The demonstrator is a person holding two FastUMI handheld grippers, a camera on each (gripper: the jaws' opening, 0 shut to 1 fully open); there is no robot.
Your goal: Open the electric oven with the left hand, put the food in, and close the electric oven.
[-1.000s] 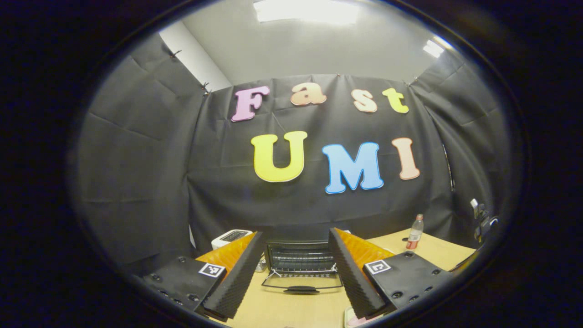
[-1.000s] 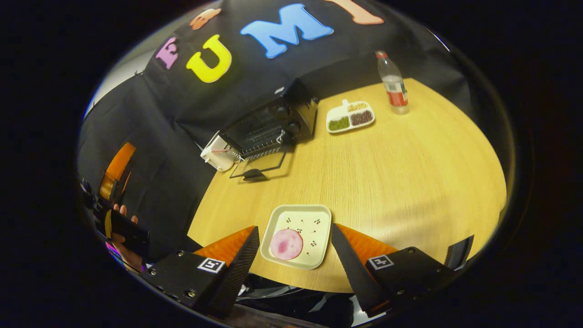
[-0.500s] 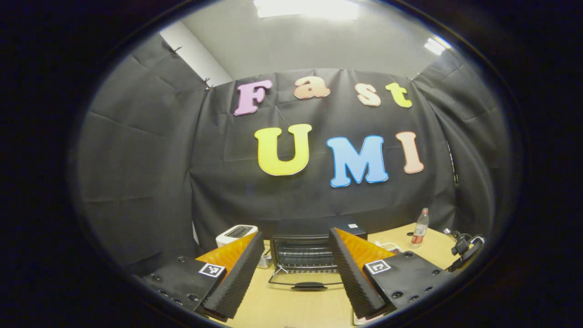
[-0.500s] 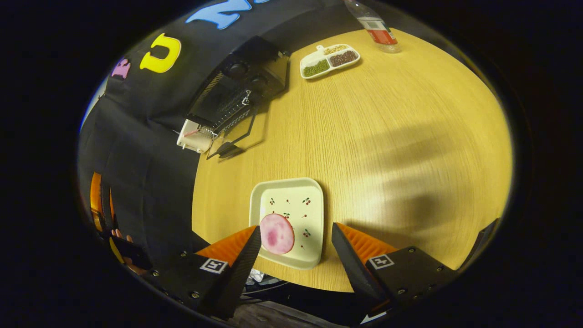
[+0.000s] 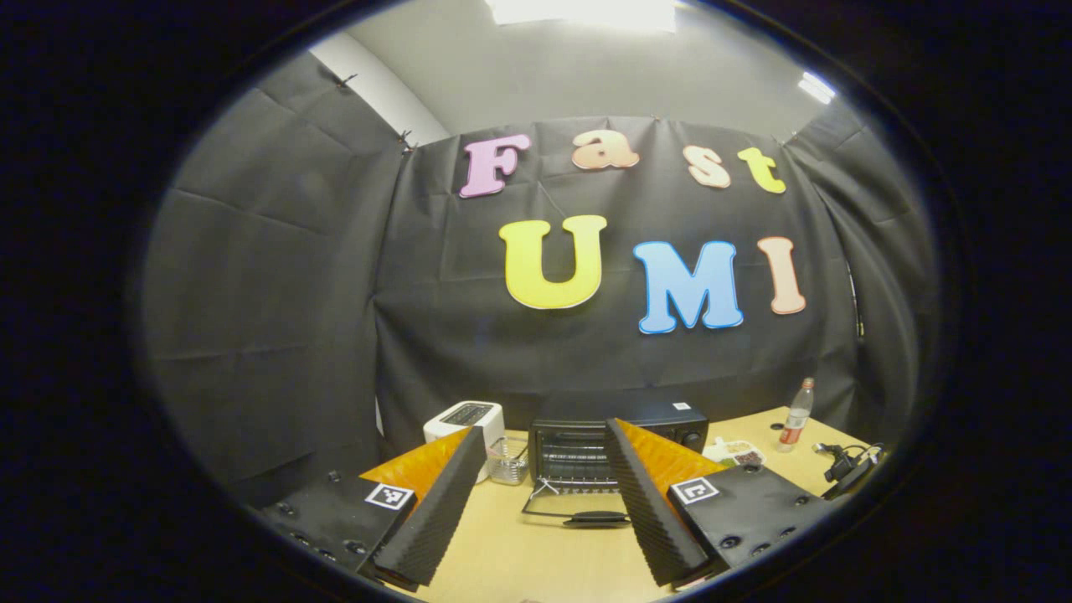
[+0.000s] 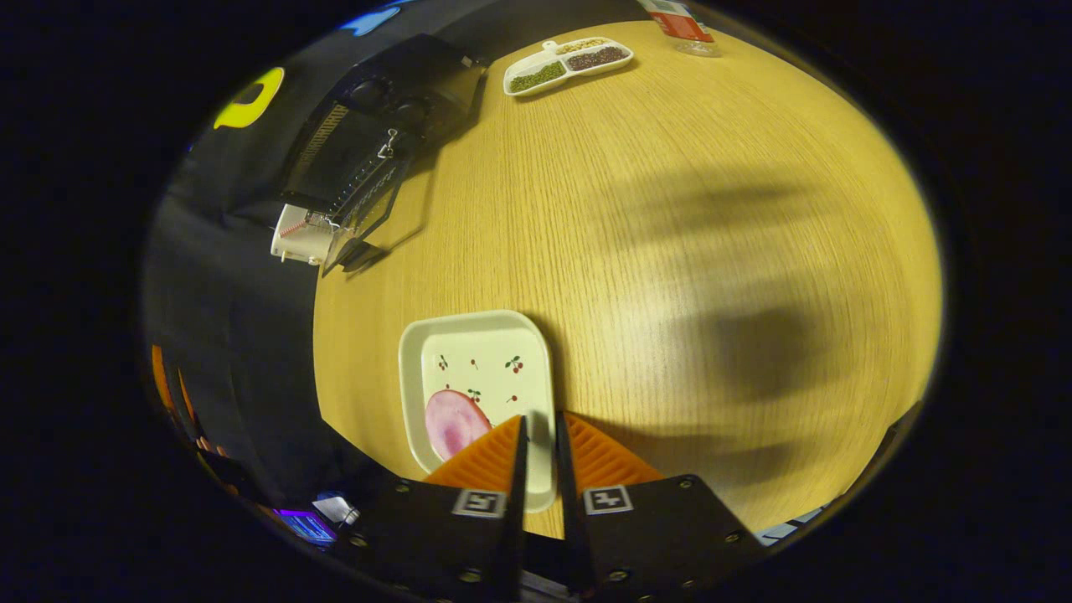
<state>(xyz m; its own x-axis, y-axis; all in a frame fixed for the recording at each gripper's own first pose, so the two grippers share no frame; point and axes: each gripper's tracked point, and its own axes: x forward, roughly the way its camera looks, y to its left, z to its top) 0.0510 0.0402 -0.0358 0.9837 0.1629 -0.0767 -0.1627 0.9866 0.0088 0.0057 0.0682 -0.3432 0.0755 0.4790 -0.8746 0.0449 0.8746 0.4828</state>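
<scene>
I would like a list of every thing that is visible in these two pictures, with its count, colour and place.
Electric oven: one, black, back of table, door open.
Toaster: one, white, left of oven.
Divided dish: one, white, right of oven.
Bottle: one, clear with red label, far right.
Plate: one, cream, near table edge.
Food slice: one, pink, on plate.
Table: one, light wood.
Left gripper: open, facing oven.
Right gripper: nearly closed at plate's edge.

Matt wood-grain table [image 6: 670, 251]; glossy plate [image 6: 536, 352]; glass oven door [image 5: 578, 509].
</scene>
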